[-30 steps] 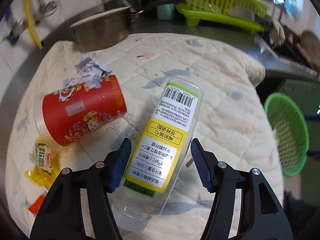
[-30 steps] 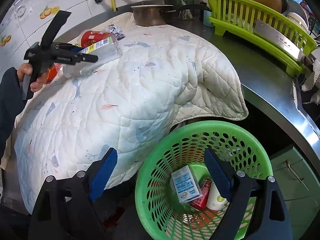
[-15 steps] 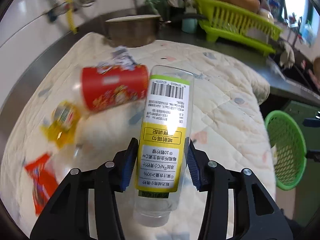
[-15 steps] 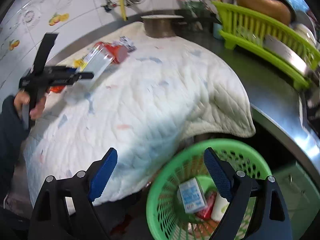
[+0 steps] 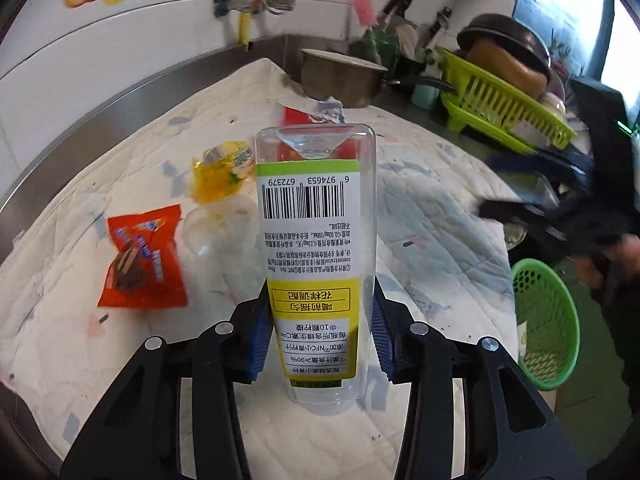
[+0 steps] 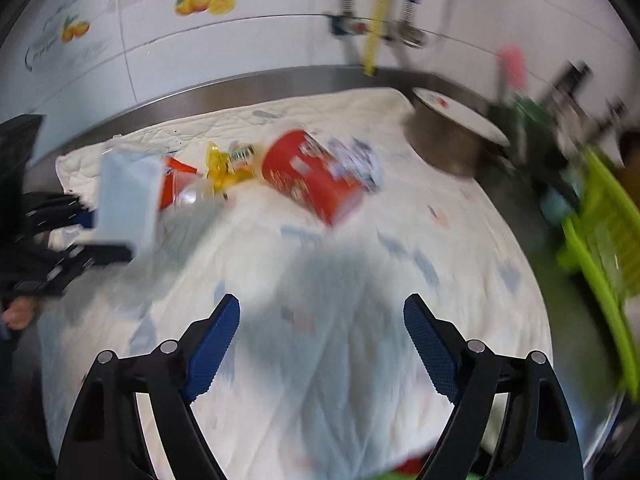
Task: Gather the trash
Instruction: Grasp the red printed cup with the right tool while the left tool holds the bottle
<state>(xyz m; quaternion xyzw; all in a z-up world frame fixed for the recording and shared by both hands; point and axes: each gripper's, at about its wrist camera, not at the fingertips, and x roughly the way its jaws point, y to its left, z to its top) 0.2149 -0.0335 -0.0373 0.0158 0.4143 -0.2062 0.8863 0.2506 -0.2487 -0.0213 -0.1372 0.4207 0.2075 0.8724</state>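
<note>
My left gripper [image 5: 318, 336] is shut on a clear plastic bottle [image 5: 314, 240] with a yellow and white label, held above the quilted cloth [image 5: 432, 240]. An orange snack wrapper [image 5: 142, 260], a yellow wrapper [image 5: 222, 172] and a red cup [image 5: 296, 116], mostly hidden behind the bottle, lie on the cloth. The green trash basket [image 5: 548, 320] is at the right, below the counter. My right gripper [image 6: 320, 344] is open and empty above the cloth, facing the red cup [image 6: 316, 180], the yellow wrapper [image 6: 226, 164] and the held bottle [image 6: 128, 200] at the left.
A metal pot [image 5: 340, 76] stands at the back of the cloth. A lime dish rack [image 5: 500, 108] with dishes sits on the steel counter at the right. Pipes and a yellow hose [image 5: 250, 0] run down the tiled wall.
My left gripper closed on the bottle and lifted it upright off the cloth. My right gripper swung up from over the green basket and now faces the cloth.
</note>
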